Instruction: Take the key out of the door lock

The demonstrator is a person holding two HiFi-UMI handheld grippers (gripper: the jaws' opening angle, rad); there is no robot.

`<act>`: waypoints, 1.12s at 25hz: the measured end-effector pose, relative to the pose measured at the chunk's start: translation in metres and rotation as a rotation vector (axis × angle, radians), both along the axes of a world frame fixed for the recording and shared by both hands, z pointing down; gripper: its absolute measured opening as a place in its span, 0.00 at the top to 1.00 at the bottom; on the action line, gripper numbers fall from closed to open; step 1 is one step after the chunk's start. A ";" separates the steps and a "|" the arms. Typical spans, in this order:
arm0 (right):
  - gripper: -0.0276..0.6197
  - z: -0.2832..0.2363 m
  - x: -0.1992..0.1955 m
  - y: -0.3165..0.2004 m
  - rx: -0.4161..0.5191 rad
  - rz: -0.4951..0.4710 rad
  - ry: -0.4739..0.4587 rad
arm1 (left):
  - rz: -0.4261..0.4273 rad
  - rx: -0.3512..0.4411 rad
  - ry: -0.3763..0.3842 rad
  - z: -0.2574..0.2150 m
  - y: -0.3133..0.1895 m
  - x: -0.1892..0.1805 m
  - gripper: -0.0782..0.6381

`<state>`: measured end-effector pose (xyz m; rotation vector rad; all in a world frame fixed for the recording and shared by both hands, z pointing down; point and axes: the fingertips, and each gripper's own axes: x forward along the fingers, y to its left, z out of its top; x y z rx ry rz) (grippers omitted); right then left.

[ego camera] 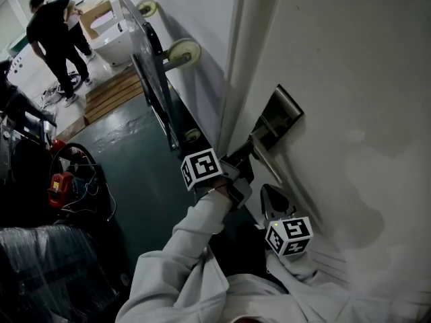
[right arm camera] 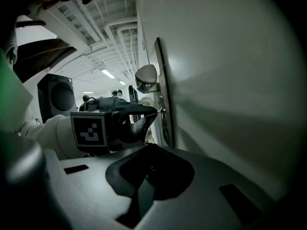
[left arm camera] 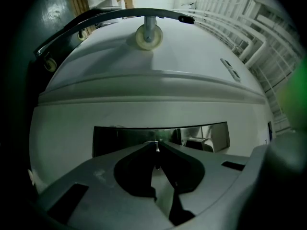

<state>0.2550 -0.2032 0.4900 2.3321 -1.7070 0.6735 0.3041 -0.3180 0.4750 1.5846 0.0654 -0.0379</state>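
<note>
A steel lock plate (ego camera: 281, 115) with a lever handle (ego camera: 268, 159) sits on the white door (ego camera: 357, 113). My left gripper (ego camera: 248, 145) is up against the plate, below the handle. In the left gripper view its jaws (left arm camera: 156, 144) are shut on the thin metal key (left arm camera: 156, 148), in front of the plate (left arm camera: 129, 139). In the right gripper view the key (right arm camera: 162, 111) sticks out of the plate (right arm camera: 162, 80) at the left gripper's tips (right arm camera: 154, 112), under the handle (right arm camera: 146, 78). My right gripper (ego camera: 271, 199) hangs lower beside the door, its jaws (right arm camera: 150, 148) shut on nothing.
A wheeled metal cart (ego camera: 158, 73) leans on the wall beyond the door. Two people (ego camera: 54, 32) stand far left near a wooden pallet (ego camera: 114, 91). A red tool with cables (ego camera: 59, 186) and a plastic-wrapped bundle (ego camera: 54, 268) lie on the dark floor at the left.
</note>
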 end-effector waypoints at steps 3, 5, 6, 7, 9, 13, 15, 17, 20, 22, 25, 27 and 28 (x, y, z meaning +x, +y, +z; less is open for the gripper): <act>0.88 0.001 -0.001 0.000 -0.003 -0.003 -0.002 | -0.003 -0.029 -0.005 0.000 0.001 0.001 0.85; 0.88 0.002 -0.004 -0.001 -0.003 -0.011 -0.003 | -0.007 -0.024 -0.010 0.000 0.001 0.000 0.85; 0.88 0.002 -0.004 -0.001 -0.003 -0.013 -0.003 | -0.009 -0.010 -0.014 -0.001 0.000 0.000 0.85; 0.88 0.002 -0.004 -0.001 -0.003 -0.014 -0.003 | -0.011 0.010 -0.019 -0.001 0.000 0.000 0.85; 0.88 0.002 -0.003 -0.001 -0.004 -0.013 -0.004 | -0.014 0.048 -0.027 -0.003 -0.001 0.000 0.85; 0.88 0.003 -0.002 0.003 -0.005 -0.009 -0.006 | -0.031 0.051 -0.027 -0.001 -0.001 0.000 0.85; 0.88 0.003 -0.002 0.004 -0.007 -0.009 -0.006 | -0.034 0.029 -0.023 -0.001 -0.001 -0.001 0.85; 0.88 0.002 -0.002 0.006 -0.009 -0.008 -0.005 | -0.034 -0.003 -0.023 0.000 -0.001 -0.002 0.85; 0.88 0.002 -0.001 0.007 -0.011 -0.010 -0.006 | -0.038 -0.067 -0.025 0.001 0.000 -0.002 0.85; 0.88 0.002 -0.002 0.007 -0.012 -0.015 -0.007 | -0.039 -0.116 -0.022 0.003 0.000 -0.001 0.85; 0.88 0.003 -0.004 0.006 -0.013 -0.023 -0.011 | -0.038 -0.155 -0.020 0.004 0.000 -0.001 0.85; 0.88 0.003 -0.004 0.006 -0.012 -0.028 -0.013 | -0.037 -0.166 -0.019 0.005 0.000 -0.001 0.85; 0.88 0.004 -0.005 0.005 -0.012 -0.030 -0.014 | -0.036 -0.164 -0.019 0.005 0.000 -0.001 0.85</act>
